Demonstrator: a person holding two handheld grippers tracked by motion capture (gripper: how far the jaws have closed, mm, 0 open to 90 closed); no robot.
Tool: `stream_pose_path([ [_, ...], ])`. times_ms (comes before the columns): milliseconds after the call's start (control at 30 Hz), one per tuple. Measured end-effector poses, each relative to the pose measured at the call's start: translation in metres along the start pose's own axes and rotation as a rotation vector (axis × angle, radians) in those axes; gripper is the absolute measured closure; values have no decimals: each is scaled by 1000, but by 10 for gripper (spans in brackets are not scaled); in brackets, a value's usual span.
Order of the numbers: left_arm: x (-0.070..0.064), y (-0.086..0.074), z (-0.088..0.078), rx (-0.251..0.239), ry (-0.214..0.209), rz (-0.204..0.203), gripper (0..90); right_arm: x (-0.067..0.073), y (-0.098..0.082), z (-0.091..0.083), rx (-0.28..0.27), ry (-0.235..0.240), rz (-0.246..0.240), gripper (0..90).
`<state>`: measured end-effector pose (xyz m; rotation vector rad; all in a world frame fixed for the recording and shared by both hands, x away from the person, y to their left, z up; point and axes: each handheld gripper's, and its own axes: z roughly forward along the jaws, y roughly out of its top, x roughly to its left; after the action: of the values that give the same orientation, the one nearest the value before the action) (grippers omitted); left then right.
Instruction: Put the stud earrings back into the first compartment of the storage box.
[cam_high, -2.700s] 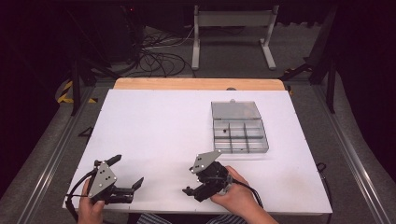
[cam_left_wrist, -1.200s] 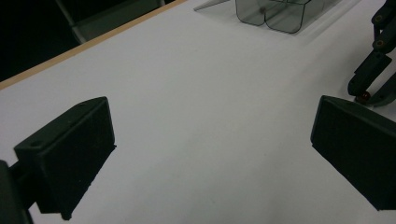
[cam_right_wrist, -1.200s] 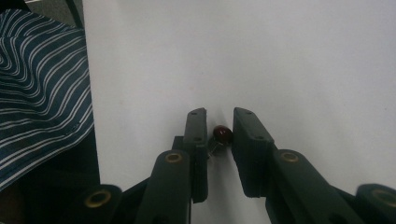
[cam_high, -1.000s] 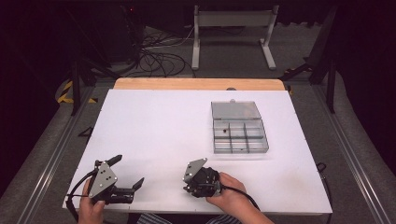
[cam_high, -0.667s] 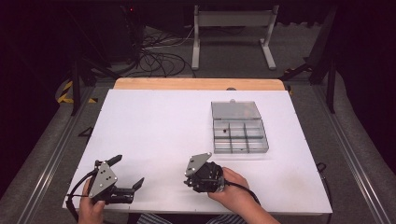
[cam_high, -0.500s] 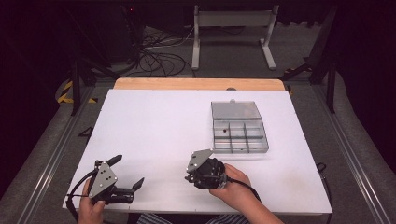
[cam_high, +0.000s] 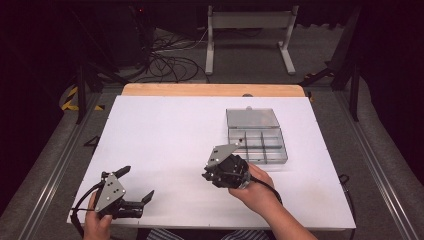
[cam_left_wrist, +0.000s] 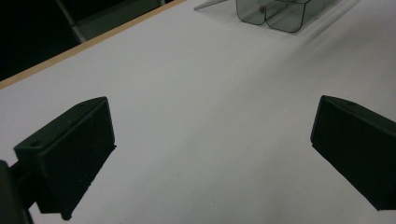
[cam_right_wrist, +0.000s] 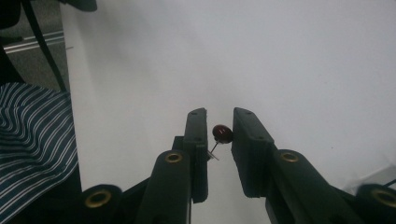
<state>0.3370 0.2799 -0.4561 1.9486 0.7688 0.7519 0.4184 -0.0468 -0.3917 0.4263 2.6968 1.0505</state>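
A dark red round-headed pin (cam_right_wrist: 221, 135) sits pinched in the right tongs (cam_right_wrist: 219, 122) near the box (cam_high: 256, 135); left tongs (cam_left_wrist: 210, 149) gape wide.

The high view looks forward and down from above the near side, taking in the whole white bench (cam_high: 165, 130) and the floor beyond. The left gripper view rides low over the bench, facing the far right, where the clear box (cam_left_wrist: 275, 11) also seen from above sits. The right gripper view looks closely at the bench's near edge.

Bright even light on white table (cam_high: 165, 130); surroundings dark; close-ups soft.
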Motion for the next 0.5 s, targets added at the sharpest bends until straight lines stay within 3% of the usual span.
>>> stream_pose_path([
  [500,1,0,0,0,2,2,2,-47,8,-11,-19,-50,122,770],
])
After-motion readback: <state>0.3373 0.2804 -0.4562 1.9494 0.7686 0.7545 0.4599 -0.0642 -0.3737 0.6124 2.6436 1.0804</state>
